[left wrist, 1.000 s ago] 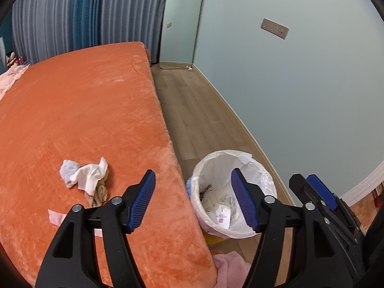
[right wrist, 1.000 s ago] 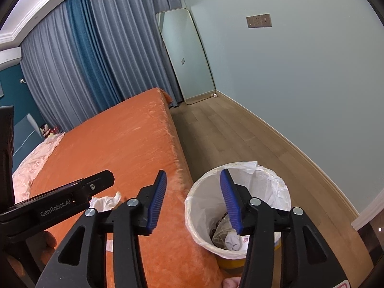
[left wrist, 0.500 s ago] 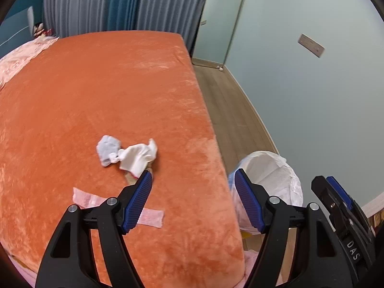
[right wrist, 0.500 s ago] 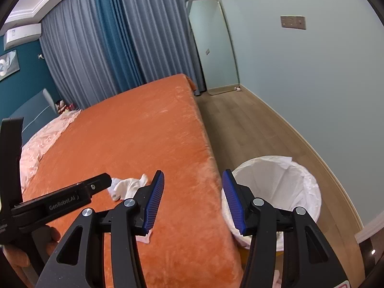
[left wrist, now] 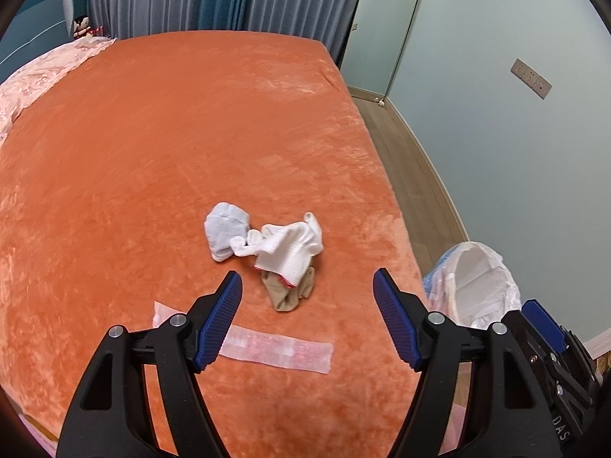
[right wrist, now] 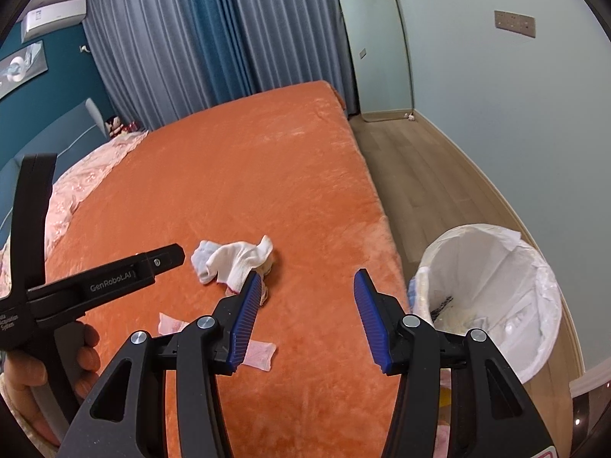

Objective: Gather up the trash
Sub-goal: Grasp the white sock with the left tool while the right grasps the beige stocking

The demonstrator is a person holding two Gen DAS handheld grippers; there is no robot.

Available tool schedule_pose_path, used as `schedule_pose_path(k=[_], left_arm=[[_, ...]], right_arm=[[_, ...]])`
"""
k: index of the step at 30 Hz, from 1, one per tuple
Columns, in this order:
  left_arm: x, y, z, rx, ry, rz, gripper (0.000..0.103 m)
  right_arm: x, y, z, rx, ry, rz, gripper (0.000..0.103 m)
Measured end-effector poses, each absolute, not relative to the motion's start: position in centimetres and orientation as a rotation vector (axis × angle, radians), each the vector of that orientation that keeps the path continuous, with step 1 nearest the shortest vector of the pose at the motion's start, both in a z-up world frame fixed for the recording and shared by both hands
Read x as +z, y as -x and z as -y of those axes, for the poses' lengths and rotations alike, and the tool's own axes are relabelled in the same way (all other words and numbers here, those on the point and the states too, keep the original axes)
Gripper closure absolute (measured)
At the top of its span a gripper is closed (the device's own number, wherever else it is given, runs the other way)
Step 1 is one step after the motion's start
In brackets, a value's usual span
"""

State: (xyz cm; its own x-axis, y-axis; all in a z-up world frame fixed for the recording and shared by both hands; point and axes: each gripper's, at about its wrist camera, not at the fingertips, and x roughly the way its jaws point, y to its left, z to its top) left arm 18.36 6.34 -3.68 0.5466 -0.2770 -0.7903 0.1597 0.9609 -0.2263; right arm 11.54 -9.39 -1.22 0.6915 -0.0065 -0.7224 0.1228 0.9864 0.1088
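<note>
Both our grippers have their blue-padded fingers apart with nothing between them: the left gripper [left wrist: 307, 313] hangs over the orange bedspread [left wrist: 172, 133], just short of a heap of white and tan socks [left wrist: 284, 246] and above a pink wrapper strip [left wrist: 282, 351]. Our right gripper [right wrist: 307, 313] hovers near the bed's edge. Beside the bed, on the wood floor [right wrist: 420, 175], stands the white-lined trash bin [right wrist: 496, 290]. Beyond it we see pale walls, a leaning mirror [right wrist: 376, 49] and blue-grey curtains [right wrist: 198, 45].

Orange bedspread [left wrist: 191, 133], grey-blue curtains [right wrist: 214, 49], leaning mirror [right wrist: 376, 45], wall switch plate [right wrist: 514, 24], wood floor [right wrist: 416, 175]
</note>
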Motion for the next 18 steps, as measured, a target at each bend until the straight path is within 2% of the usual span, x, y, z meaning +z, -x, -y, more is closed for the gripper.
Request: schedule_pose_path(k=[11,14,15,16,18], left_arm=[[-9.3,-24.2,-6.6,-0.306,0.083,-1.039,0.052],[-11.0,-25.7,-6.0,-0.341,0.081,-1.071,0.063],[-11.5,-26.2,-5.9,-0.349,0.084,-1.084,0.072],[-11.8,-26.5,-5.9,-0.35,0.085,-1.091,0.085],[-12.4,-27.0,-6.0,-0.359,0.1,-1.104,0.097]], right_arm=[[-7.2,-17.1,7.9,-0.051,-0.174,-0.925,0.053],[-8.8,-18.6,7.4,-0.047,-0.176,-0.953,0.053],[-9.2,-19.0,7.3,-0.047,-0.176,-0.961,0.053],[-9.7,-19.4,7.1,-0.046,-0.176,-0.971,0.053],[-10.4,-20.1,6.8,-0.043,-0.177,-0.986,0.053]])
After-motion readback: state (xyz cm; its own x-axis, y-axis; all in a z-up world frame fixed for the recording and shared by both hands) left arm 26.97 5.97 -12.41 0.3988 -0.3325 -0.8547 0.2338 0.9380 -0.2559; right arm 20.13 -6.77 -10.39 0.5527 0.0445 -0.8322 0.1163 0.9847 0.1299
